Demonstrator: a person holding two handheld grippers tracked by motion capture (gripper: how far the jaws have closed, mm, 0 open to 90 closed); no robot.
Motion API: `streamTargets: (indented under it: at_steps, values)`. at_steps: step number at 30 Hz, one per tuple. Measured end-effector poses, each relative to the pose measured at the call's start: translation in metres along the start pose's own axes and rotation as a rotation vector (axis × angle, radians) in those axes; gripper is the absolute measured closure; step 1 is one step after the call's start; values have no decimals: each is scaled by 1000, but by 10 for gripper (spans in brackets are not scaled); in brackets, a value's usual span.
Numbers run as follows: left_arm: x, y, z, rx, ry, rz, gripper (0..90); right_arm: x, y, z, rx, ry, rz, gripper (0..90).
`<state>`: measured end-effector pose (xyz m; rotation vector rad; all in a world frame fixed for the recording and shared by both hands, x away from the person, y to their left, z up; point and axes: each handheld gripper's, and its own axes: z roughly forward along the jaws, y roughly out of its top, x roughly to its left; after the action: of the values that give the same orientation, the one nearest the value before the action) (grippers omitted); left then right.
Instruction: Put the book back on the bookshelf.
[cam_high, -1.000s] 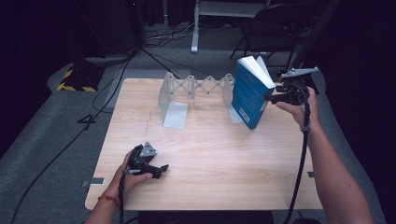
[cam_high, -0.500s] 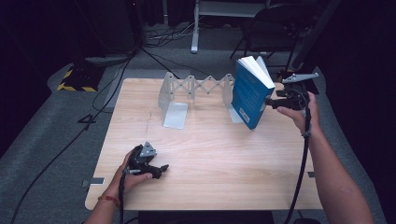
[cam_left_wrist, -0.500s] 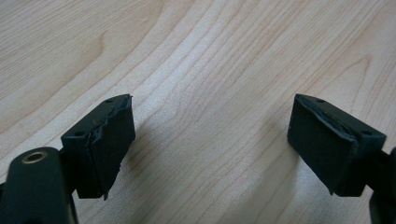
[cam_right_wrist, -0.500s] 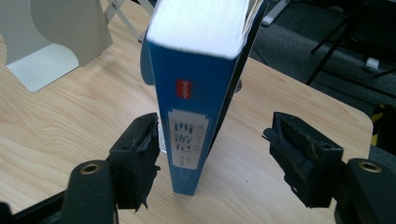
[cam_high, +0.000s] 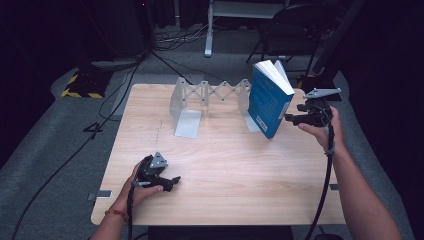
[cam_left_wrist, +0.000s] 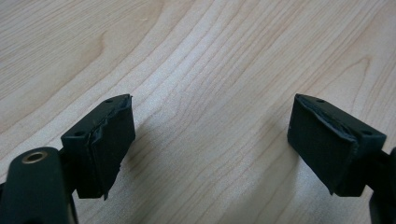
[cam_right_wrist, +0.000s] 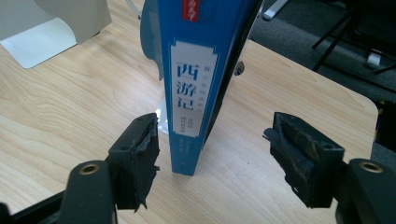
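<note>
Standing book (cam_high: 270, 102) upright at upper right; right gripper (cam_right_wrist: 212, 156) apart around spine, left gripper (cam_left_wrist: 210, 140) apart, idling on desk (cam_high: 240, 170).

Under the fingers of your left gripper (cam_left_wrist: 210, 135) lies the bare, pale wooden table (cam_left_wrist: 196, 56). Well to the left of your right gripper (cam_high: 290, 118), as the high view shows its fingers, stands a grey metal accordion rack (cam_high: 187, 107) with its flat foot on the wood. Far beyond both sets of fingers, black cables (cam_high: 125, 75) cross the grey carpet (cam_high: 45, 165) and a dark chair (cam_high: 295, 20) stands behind
</note>
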<state>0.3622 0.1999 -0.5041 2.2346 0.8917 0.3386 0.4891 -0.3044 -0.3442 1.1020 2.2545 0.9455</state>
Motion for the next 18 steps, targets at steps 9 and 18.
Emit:
streamTargets:
  at_steps: [9,18]
  values:
    - [0,0,0,0,0,0,155,8,-13,-4,-8,1,-36,325]
    - [0,0,0,0,2,-1,155,21,-40,-3,-6,34,-60,317]
